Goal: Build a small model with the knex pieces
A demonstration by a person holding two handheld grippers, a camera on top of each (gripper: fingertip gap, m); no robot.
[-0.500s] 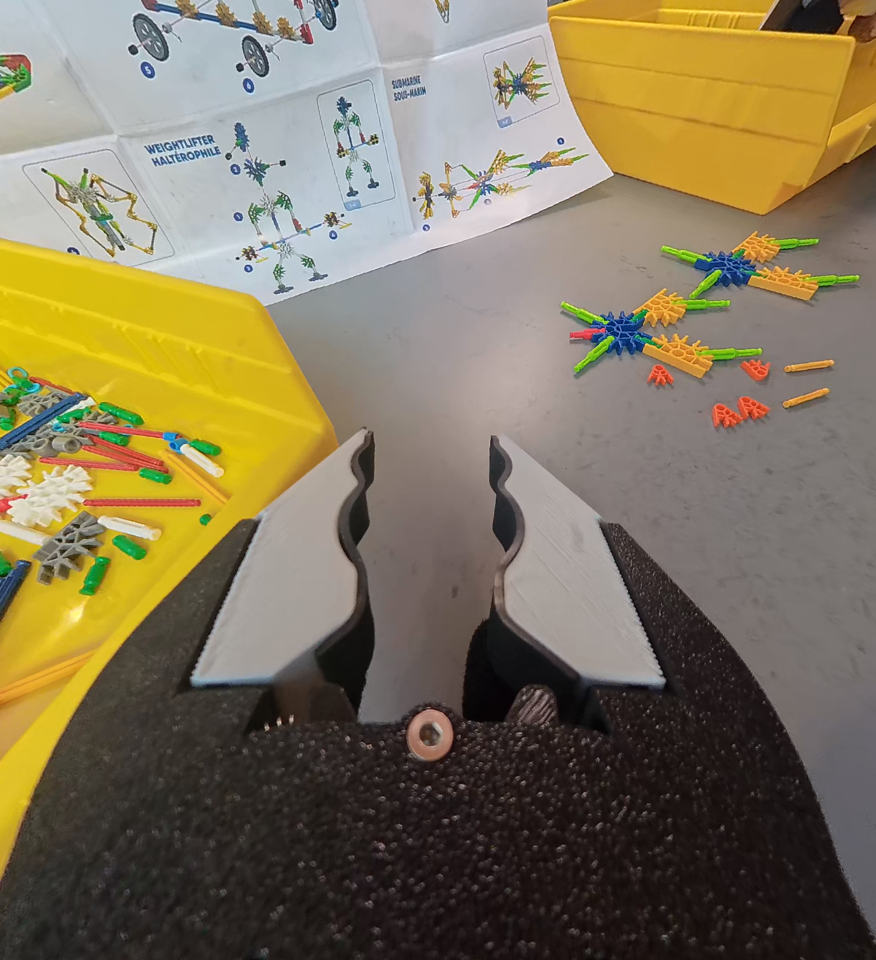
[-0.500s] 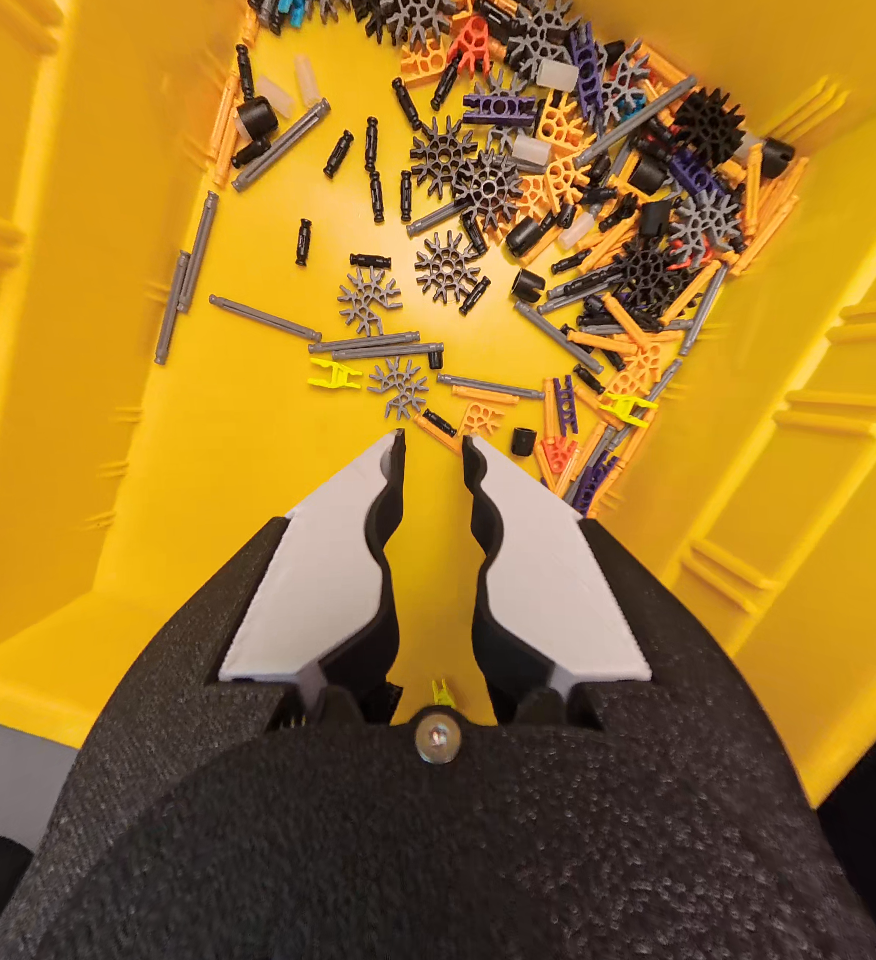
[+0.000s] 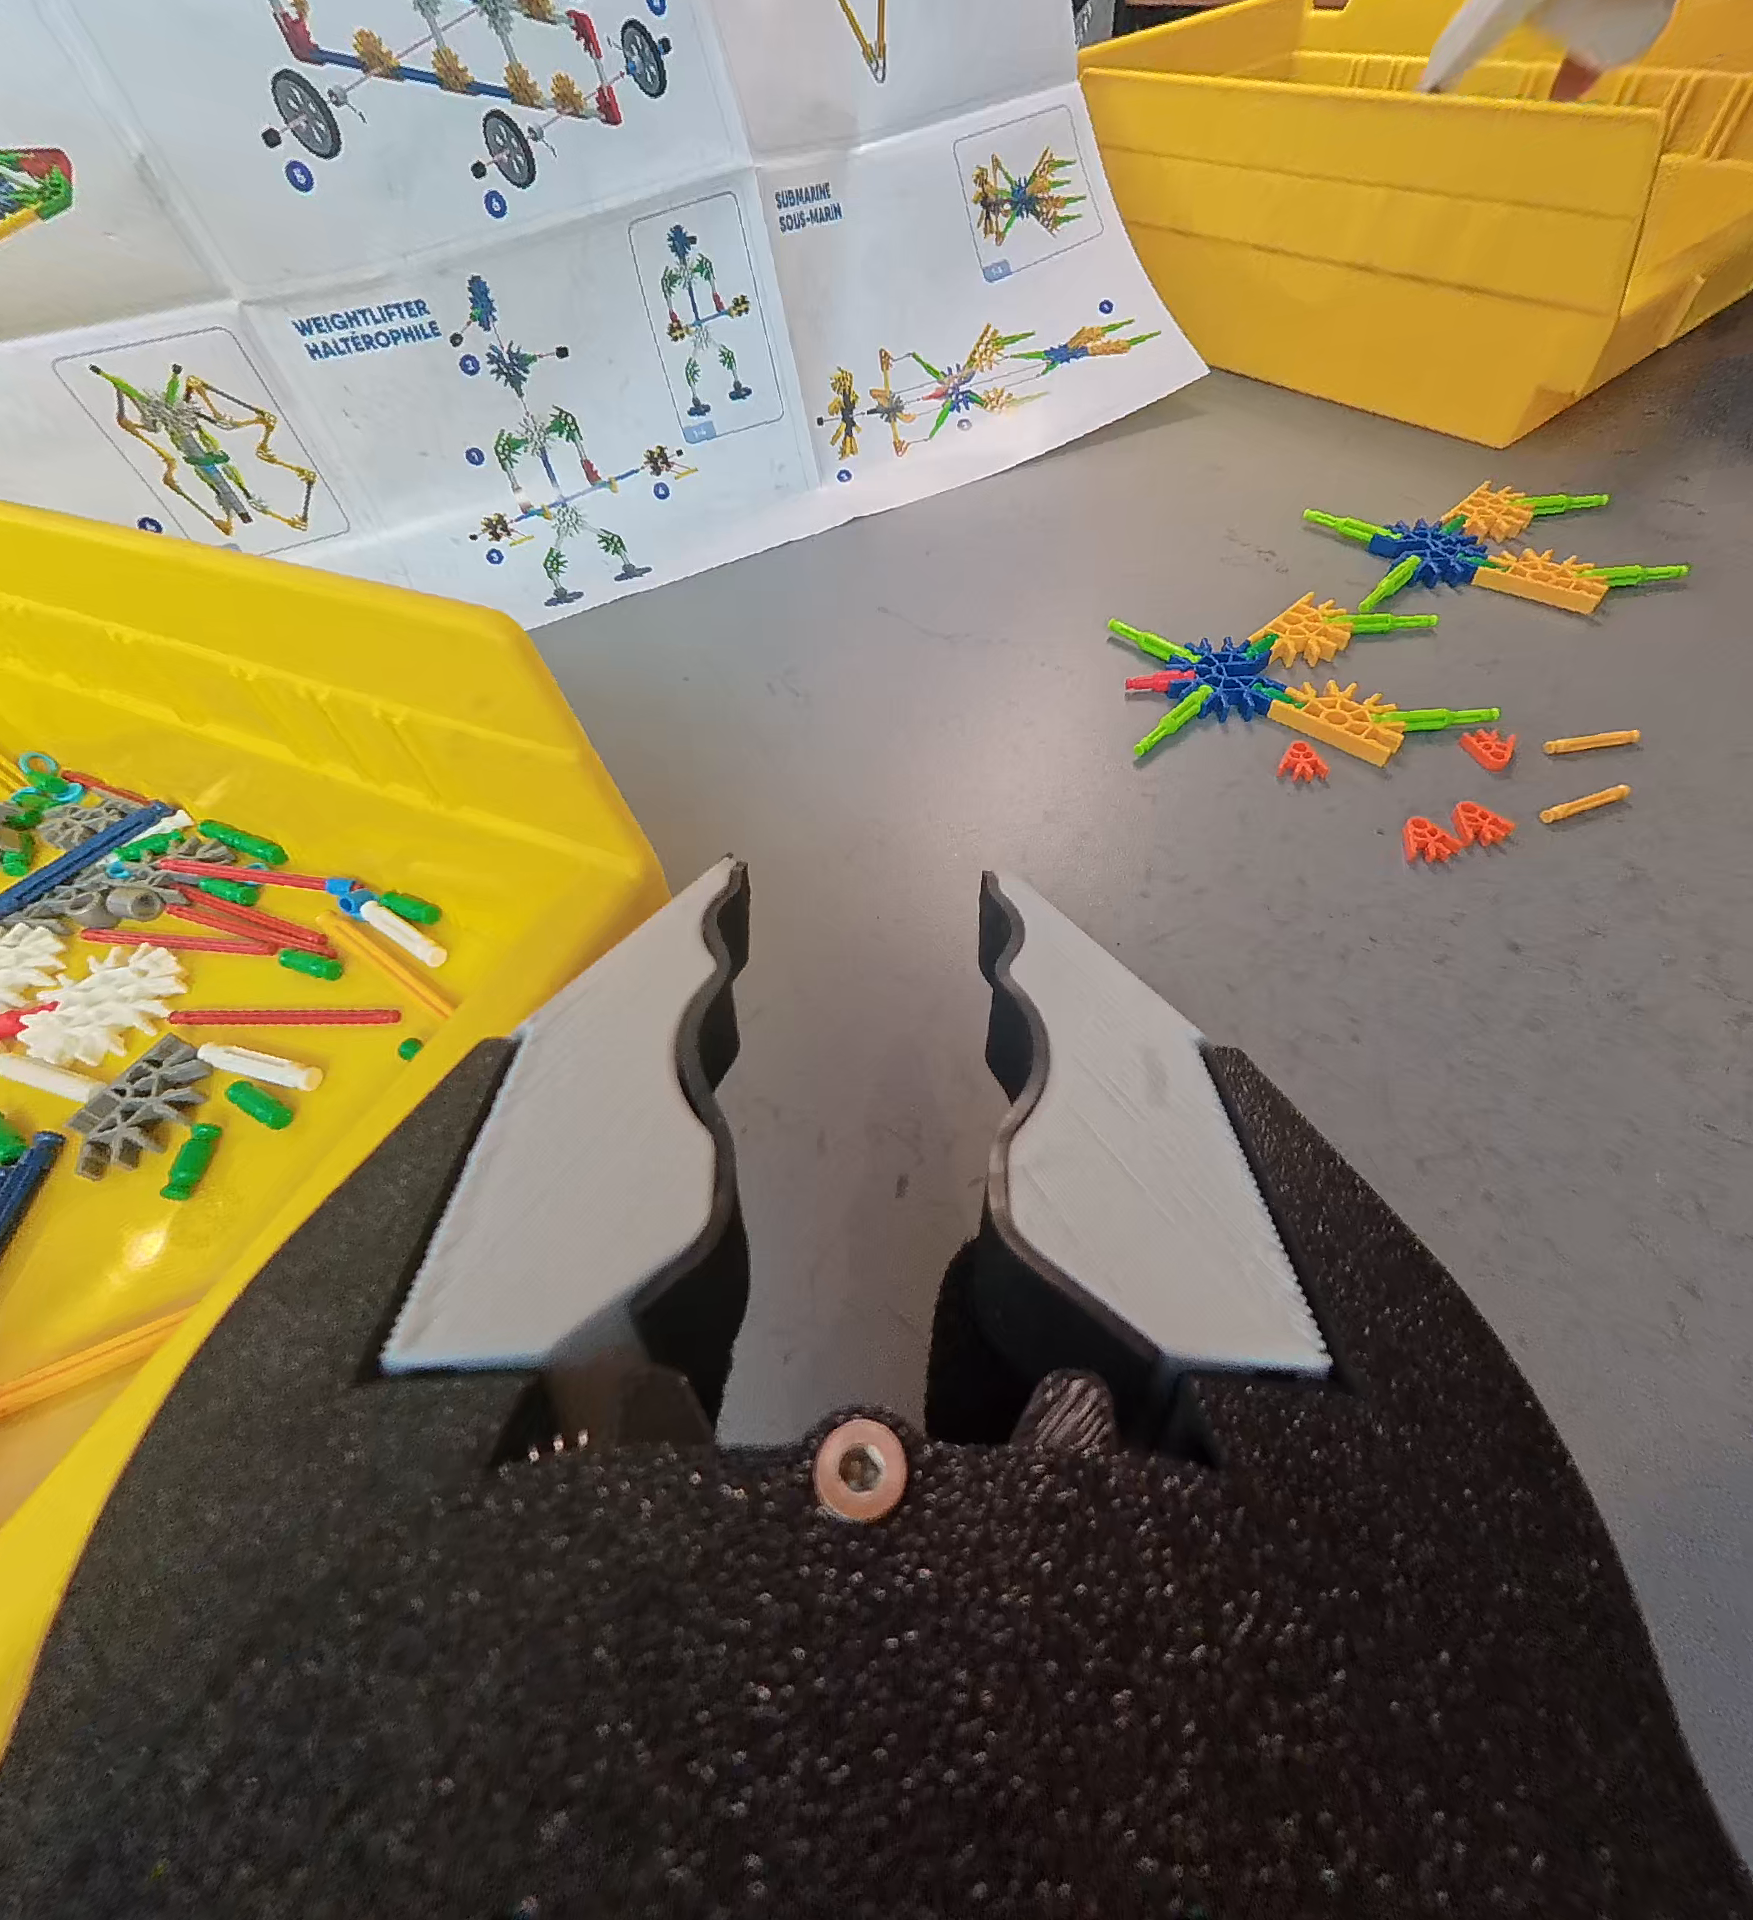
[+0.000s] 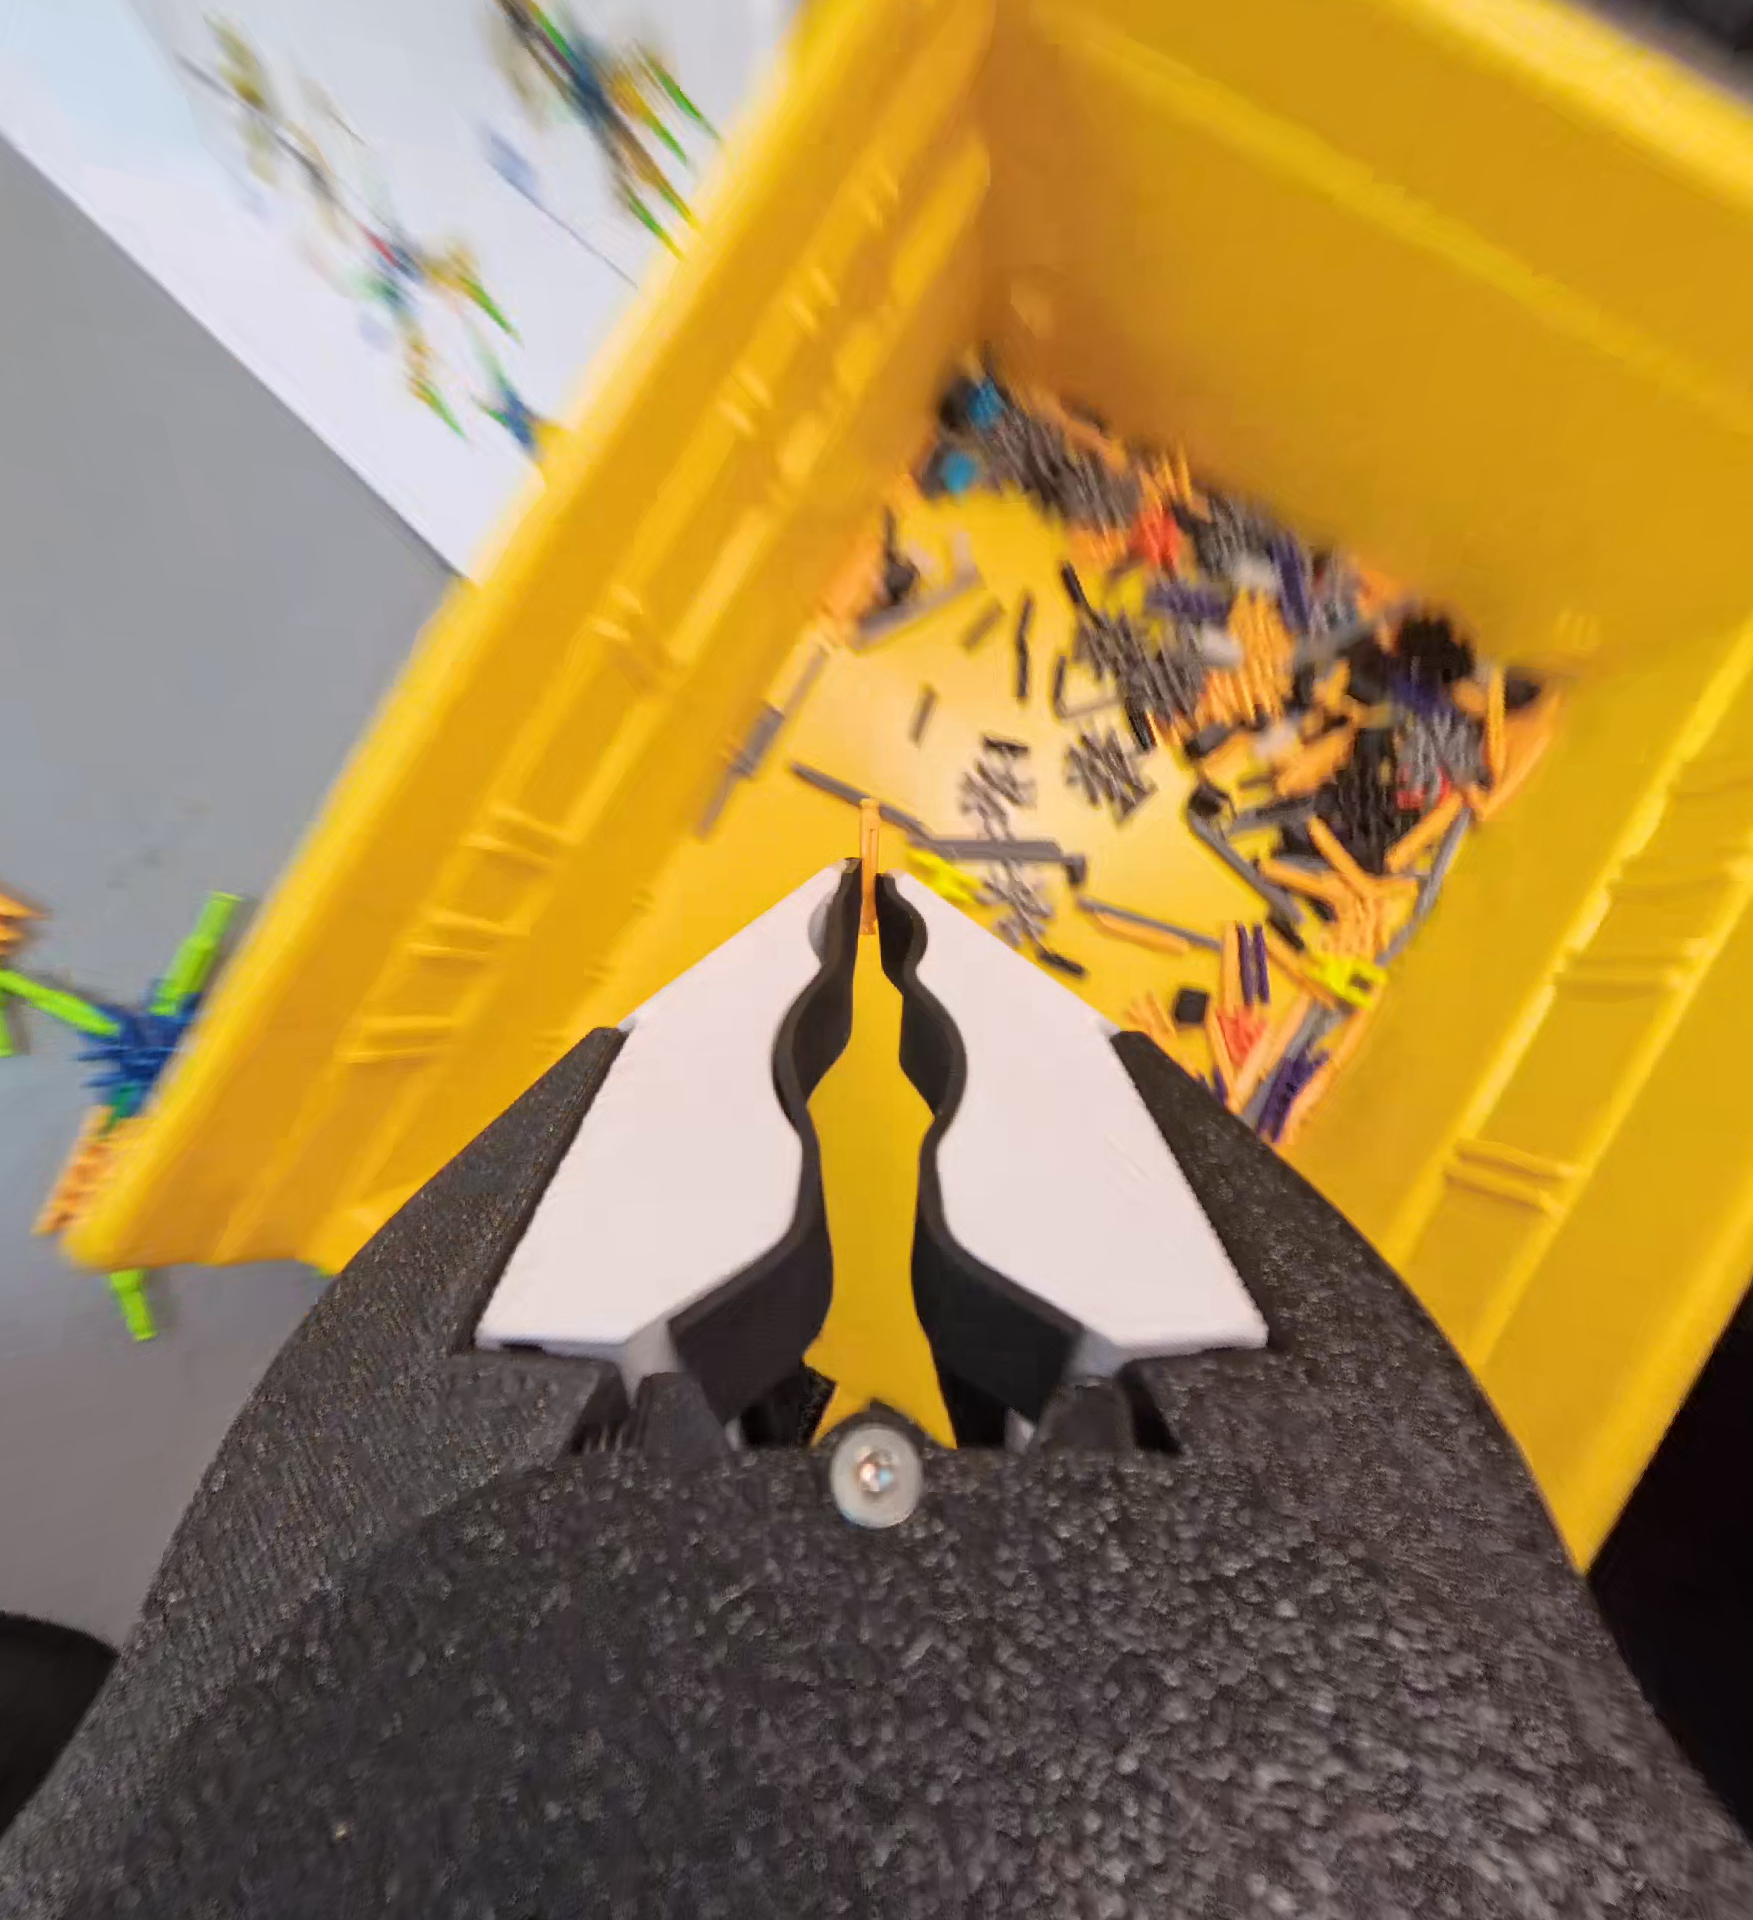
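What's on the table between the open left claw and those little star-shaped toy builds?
Nothing: the left wrist view shows bare grey table between the left gripper and the star assemblies.

Yellow bins (image 3: 352, 727) of loose construction pieces, folded instruction sheet (image 3: 560, 312), grey tabletop (image 3: 1474, 1091)

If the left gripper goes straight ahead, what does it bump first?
Probably the paper sheet. The left gripper is open, over bare table, with the yellow bin just off to its left. Depth is hard to judge.
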